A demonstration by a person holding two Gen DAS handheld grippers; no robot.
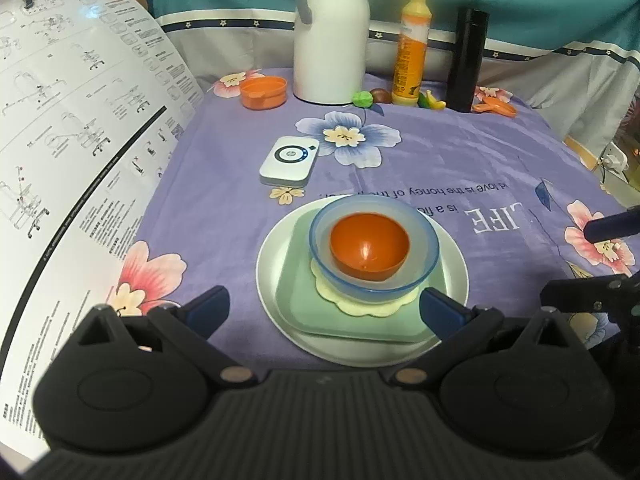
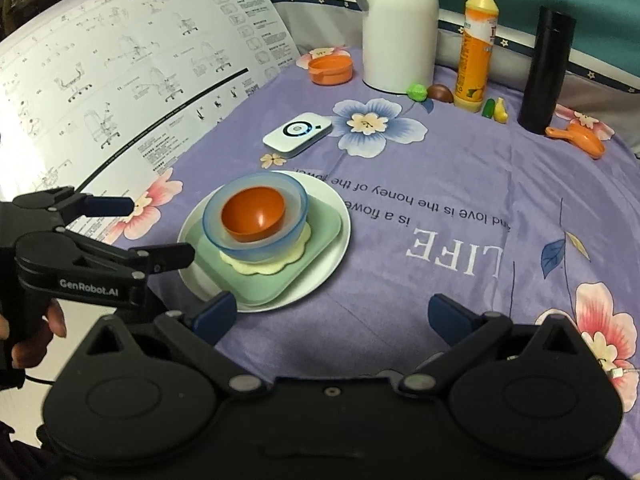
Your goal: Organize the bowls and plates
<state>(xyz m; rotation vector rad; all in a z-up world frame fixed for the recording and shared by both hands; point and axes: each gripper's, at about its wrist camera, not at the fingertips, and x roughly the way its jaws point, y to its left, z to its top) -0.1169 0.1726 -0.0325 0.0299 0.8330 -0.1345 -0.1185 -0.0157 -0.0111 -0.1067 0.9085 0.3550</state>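
A stack stands on the purple cloth: a white round plate, a green square plate, a cream scalloped plate, a clear blue bowl and an orange bowl nested inside. My left gripper is open and empty, just in front of the stack. My right gripper is open and empty, to the right of the stack; one of its fingers shows at the right edge of the left wrist view.
A white timer lies behind the stack. At the back stand an orange container, a white jug, a yellow bottle, a black flask, small toy fruits and an orange scoop. A printed instruction sheet stands on the left.
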